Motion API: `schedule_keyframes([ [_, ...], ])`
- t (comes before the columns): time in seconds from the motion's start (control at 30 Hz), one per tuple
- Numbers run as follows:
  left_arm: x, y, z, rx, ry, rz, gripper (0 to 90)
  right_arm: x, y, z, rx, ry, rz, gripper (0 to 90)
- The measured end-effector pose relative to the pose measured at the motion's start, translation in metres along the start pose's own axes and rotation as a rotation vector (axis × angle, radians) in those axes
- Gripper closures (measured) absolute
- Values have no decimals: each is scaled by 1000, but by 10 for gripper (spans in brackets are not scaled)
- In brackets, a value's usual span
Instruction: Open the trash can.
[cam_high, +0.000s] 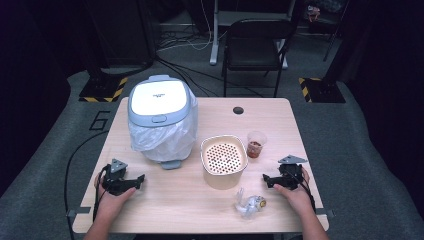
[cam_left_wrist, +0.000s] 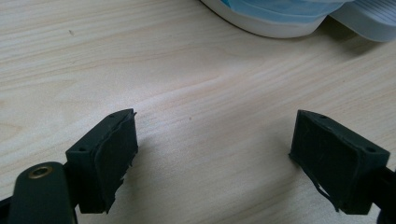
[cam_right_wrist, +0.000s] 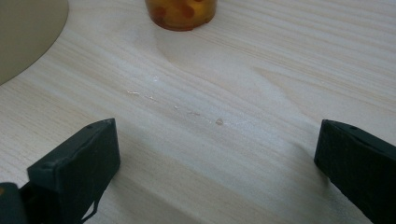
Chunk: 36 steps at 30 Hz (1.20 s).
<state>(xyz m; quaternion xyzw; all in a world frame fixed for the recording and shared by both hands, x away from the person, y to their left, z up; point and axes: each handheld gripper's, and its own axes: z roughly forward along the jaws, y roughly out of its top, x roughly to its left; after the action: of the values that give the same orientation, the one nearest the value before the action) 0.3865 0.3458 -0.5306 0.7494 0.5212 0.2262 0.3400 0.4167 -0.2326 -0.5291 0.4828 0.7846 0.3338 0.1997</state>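
Both grippers, left gripper and right gripper, rest jaws apart, empty; crumpled wrapper beside the right gripper looks light, soft, slippery: pinch a raised fold.

Black grippers, grey triangular plates

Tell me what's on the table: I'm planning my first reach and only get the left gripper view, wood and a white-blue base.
Observer: That base belongs to a lidded bin lined with a plastic bag.
Operator: Anything near the right gripper?
Observer: A crumpled clear wrapper lies close to the right gripper, whose jaws stand open, empty.
Operator: And mid-table?
Observer: A cream perforated tub, a small cup of reddish contents beside it.
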Motion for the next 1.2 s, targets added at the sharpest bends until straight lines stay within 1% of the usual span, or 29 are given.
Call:
schedule_keyframes([
  [0.13,0,1,-1,11,-2,0,144,-1,-1,0,3,4,-18,0],
  [0.2,0,1,0,6,-1,-1,144,0,-1,-1,4,6,-10,0],
  [0.23,-1,0,1,-9,4,-11,145,0,0,-1,12,5,-13,0],
  [0.27,0,0,1,-8,5,-8,145,0,0,0,1,-7,-10,0],
  [0.3,0,0,1,-8,5,-7,145,0,0,0,-3,-7,-14,0],
  [0.37,0,0,0,-7,1,-3,146,1,0,0,2,-5,0,0],
  [0.4,0,0,0,-7,1,-3,146,1,0,0,2,-5,0,0],
  [0.43,0,0,0,-4,-4,-1,146,1,0,0,-1,-10,-10,0],
  [0.53,-1,-1,0,-7,-6,-3,146,1,0,0,0,-10,-6,0],
  [0.57,-1,-1,-1,-4,-5,8,146,1,0,0,0,-10,-6,0],
  [0.6,-2,-1,-1,3,-8,9,147,2,0,0,2,-12,4,0],
  [0.67,-2,-1,-1,-5,-6,4,147,2,0,0,0,-16,2,0],
  [0.7,-2,-1,-1,4,-5,6,148,3,1,1,3,-24,9,0],
  [0.83,-3,-1,0,-8,1,-5,153,3,1,1,5,-26,7,0],
  [0.93,-3,0,0,-4,6,-3,157,4,1,1,-2,-25,19,0],
  [0.97,-3,1,0,4,-1,-2,163,4,1,1,-2,-25,19,0],
  [1.03,-4,1,0,-12,-3,-1,201,4,1,1,-2,-24,17,0],
  [1.07,-4,1,-1,-11,-4,2,219,5,0,1,-1,-23,20,0],
  [1.1,-4,1,-2,-5,-14,1,249,5,0,0,1,-20,23,0],
  [1.13,-4,1,-2,-5,-14,1,302,5,0,0,1,-20,23,0],
  [1.17,-4,2,-4,5,-12,9,302,5,0,1,1,-20,19,0],
  [1.2,-4,3,-5,5,-17,7,342,5,0,0,2,-20,23,0],
])
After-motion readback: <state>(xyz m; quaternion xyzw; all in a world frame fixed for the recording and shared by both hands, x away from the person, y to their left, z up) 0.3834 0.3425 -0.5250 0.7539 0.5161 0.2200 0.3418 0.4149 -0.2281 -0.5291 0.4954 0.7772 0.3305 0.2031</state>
